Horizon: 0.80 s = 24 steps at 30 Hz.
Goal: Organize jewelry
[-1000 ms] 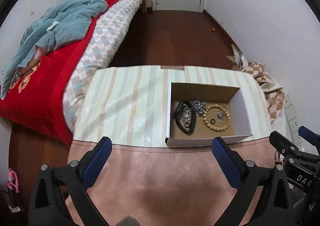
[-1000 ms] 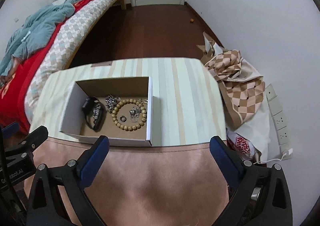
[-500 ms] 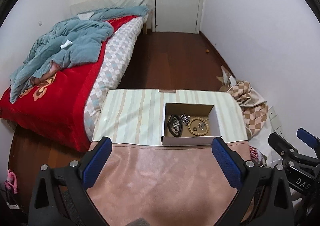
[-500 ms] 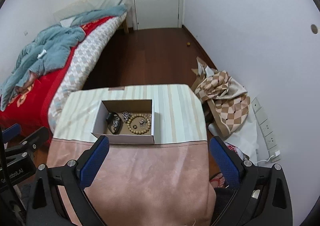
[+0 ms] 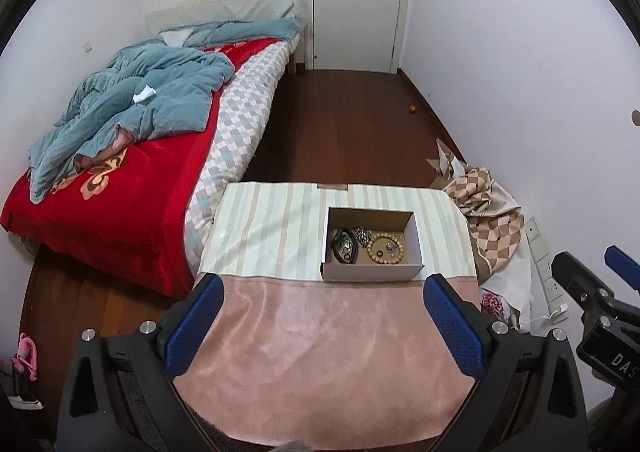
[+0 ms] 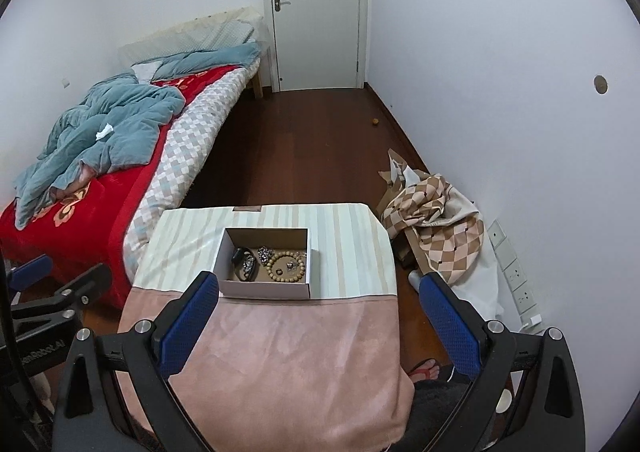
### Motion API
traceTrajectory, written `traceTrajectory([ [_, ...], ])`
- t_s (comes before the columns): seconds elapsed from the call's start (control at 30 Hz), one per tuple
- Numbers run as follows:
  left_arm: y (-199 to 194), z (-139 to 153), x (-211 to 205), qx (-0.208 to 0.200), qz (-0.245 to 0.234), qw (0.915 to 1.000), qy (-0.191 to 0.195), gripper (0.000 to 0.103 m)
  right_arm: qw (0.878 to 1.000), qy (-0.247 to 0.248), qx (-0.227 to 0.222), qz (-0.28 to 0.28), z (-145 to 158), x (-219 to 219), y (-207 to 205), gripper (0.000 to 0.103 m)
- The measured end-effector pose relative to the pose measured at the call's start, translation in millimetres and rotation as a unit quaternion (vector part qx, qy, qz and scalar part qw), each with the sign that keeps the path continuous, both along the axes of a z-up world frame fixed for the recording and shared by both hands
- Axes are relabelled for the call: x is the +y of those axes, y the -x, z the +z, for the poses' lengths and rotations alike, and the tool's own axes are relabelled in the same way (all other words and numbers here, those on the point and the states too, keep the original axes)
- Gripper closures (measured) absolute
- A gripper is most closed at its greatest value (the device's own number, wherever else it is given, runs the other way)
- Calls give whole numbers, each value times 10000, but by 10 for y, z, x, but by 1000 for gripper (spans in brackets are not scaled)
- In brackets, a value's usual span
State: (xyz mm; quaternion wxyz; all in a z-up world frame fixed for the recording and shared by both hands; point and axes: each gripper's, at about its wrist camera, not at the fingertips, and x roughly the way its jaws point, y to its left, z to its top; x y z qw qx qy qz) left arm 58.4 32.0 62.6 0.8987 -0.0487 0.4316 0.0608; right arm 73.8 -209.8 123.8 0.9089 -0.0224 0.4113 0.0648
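Left wrist view: both grippers' fingers gape empty above the box [image 5: 370,271]; its bead bracelet [image 5: 385,248] looks light, pinchable at the rim.

Both wrist views look down from high above the tabletop's [image 5: 280,228] near end, well back, facing the door [image 6: 316,12]. Left view sits farther left. Both share the box [image 5: 370,272], bed [image 6: 100,180] and floor.

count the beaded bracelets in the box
1. The beaded bracelet lies in the right half of the cardboard box, beside the silver chain. Others could hide under the pile.
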Motion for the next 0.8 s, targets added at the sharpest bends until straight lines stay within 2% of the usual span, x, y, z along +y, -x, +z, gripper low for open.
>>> traceTrajectory([
  [0.33,-213,-11,-33,121,43,9999,-37,1,9998,175,46,-101,29,0,-241,0],
  [0.8,-514,-135,-1,252,170,9995,-105,1,9989,297,372,-50,-249,81,-662,0],
])
